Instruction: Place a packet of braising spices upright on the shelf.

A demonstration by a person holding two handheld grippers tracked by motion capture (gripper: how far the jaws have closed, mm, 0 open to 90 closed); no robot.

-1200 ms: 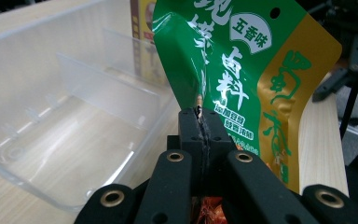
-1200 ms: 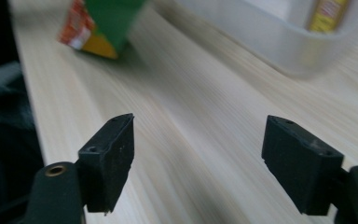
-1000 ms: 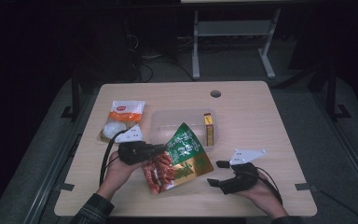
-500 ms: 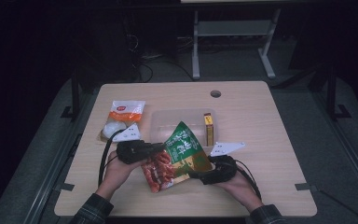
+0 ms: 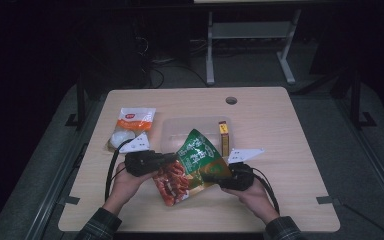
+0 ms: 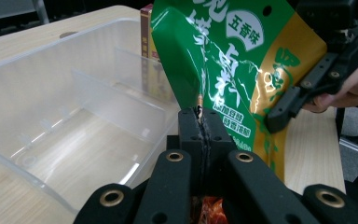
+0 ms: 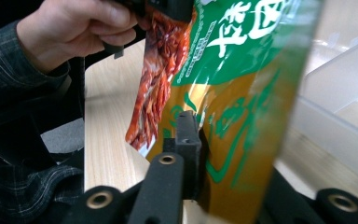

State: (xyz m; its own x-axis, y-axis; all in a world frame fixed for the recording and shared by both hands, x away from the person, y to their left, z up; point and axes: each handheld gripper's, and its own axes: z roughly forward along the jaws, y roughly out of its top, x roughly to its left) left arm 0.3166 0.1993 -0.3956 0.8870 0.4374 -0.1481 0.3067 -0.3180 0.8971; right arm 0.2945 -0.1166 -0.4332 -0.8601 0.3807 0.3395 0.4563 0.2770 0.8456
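Observation:
A green, gold and red snack bag (image 5: 196, 159) is held up off the table between both grippers. My left gripper (image 5: 176, 159) is shut on the bag's left edge; in the left gripper view its jaws (image 6: 200, 127) pinch the foil seam of the bag (image 6: 233, 56). My right gripper (image 5: 209, 176) has just been closing and is now shut on the bag's lower right edge. In the right gripper view the bag (image 7: 242, 93) sits between that gripper's jaws (image 7: 195, 135) and hides the far one. Just behind the bag is a clear divided container (image 5: 177, 128).
A small yellow and red box (image 5: 223, 137) stands at the container's right end. An orange and white packet (image 5: 136, 119) and a white round object (image 5: 120, 138) lie at the left. Bare wooden table (image 5: 290, 150) stretches to the right. A cable hole (image 5: 231, 100) is at the back.
My right gripper came in leftward from the table's right side and closed on the bag's right edge. The left gripper and the bag stayed where they were.

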